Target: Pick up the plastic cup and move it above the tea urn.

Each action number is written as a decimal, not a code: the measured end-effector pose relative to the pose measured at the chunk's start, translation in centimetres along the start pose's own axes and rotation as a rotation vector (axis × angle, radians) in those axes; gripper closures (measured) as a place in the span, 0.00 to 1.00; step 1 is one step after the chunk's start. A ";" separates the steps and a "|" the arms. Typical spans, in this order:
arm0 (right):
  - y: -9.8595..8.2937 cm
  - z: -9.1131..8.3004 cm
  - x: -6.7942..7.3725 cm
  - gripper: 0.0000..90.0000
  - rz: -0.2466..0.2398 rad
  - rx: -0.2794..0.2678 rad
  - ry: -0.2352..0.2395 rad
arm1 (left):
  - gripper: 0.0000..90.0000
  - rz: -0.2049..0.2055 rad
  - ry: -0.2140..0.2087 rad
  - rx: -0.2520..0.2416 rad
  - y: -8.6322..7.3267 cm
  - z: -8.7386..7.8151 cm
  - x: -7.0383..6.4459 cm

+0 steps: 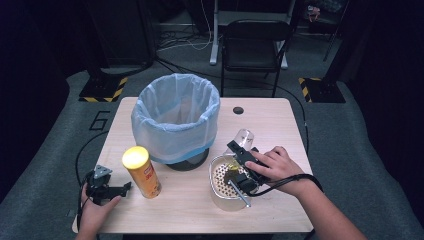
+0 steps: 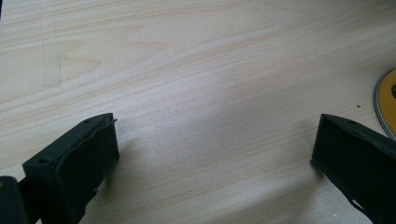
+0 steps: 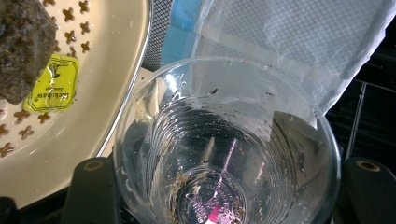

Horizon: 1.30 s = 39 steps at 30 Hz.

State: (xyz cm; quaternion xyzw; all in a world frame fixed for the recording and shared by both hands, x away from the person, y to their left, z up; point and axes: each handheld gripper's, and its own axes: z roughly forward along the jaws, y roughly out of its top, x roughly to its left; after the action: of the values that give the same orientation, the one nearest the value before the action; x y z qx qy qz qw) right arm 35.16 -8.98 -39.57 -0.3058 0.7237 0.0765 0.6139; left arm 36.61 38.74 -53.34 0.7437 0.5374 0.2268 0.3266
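floor: grey carpet [image 1: 45,150] | furniture: black folding chair [image 1: 255,45] behind wooden table [image 1: 280,125] | surroundings: dark

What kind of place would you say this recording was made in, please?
Probably a lab or studio set up for recording: a small wooden table on grey carpet, hazard-striped stand bases, loose floor cables and a folding chair behind.

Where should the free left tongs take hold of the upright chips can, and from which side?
Grip the chips can around its mid-body, coming level from its left, where the open left tongs already rest. It is a tall upright cylinder with a flat lid, so the curved wall offers the surest hold.
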 end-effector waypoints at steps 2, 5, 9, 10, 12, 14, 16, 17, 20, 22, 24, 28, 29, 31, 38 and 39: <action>-0.1 0.1 -0.1 0.37 0.015 -0.006 -0.010 | 0.00 0.001 0.000 -0.001 0.0 0.0 0.0; -0.3 0.0 0.1 0.37 0.034 0.003 -0.021 | 0.00 0.000 0.000 -0.001 0.0 0.0 0.0; -0.5 0.0 -0.1 0.37 0.102 -0.010 -0.024 | 0.00 -0.001 0.001 0.000 0.0 0.0 0.0; -0.6 0.0 -0.2 0.37 0.119 -0.016 -0.026 | 0.00 0.001 0.002 -0.001 0.0 0.0 0.0; -0.9 0.1 -0.3 0.37 0.197 -0.044 -0.013 | 0.00 -0.001 0.001 0.000 0.0 0.0 0.0; -1.3 0.2 -0.6 0.37 0.273 -0.062 -0.010 | 0.00 0.000 0.001 0.000 0.0 0.0 0.0; -1.6 0.2 -0.7 0.37 0.363 -0.071 -0.014 | 0.00 0.001 0.002 -0.001 0.0 0.0 0.0; -1.9 0.1 -0.9 0.37 0.417 -0.082 -0.015 | 0.00 0.000 0.001 0.000 0.0 0.0 0.0; -2.8 0.0 -1.4 0.37 0.604 -0.139 -0.020 | 0.00 -0.001 0.001 0.000 0.0 0.0 0.0; -3.5 -0.1 -1.7 0.37 0.729 -0.181 -0.033 | 0.00 -0.001 0.001 0.000 0.0 0.0 0.0; -4.3 0.0 -1.7 0.37 0.850 -0.217 -0.046 | 0.00 -0.001 0.001 0.000 0.0 0.0 0.0; -5.5 0.3 -1.5 0.37 1.043 -0.300 -0.046 | 0.00 -0.001 0.001 0.000 0.0 0.0 0.0; -5.7 0.3 -1.4 0.37 1.090 -0.316 -0.035 | 0.00 0.000 0.001 0.000 0.0 0.0 0.0; -6.1 0.4 -1.3 0.37 1.166 -0.346 -0.017 | 0.00 0.000 0.001 0.000 0.0 0.0 0.0; -7.3 1.0 -1.2 0.37 1.456 -0.492 0.131 | 0.00 -0.001 0.001 0.000 0.0 0.0 0.0; -7.3 0.9 -1.3 0.37 1.485 -0.506 0.141 | 0.00 0.000 0.001 0.001 0.0 0.0 0.0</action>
State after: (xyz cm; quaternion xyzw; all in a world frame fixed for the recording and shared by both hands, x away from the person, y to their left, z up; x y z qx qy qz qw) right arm 39.97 -13.93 -36.63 0.1231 0.7366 0.6093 0.2666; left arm 36.60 38.73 -53.33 0.7436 0.5377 0.2271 0.3261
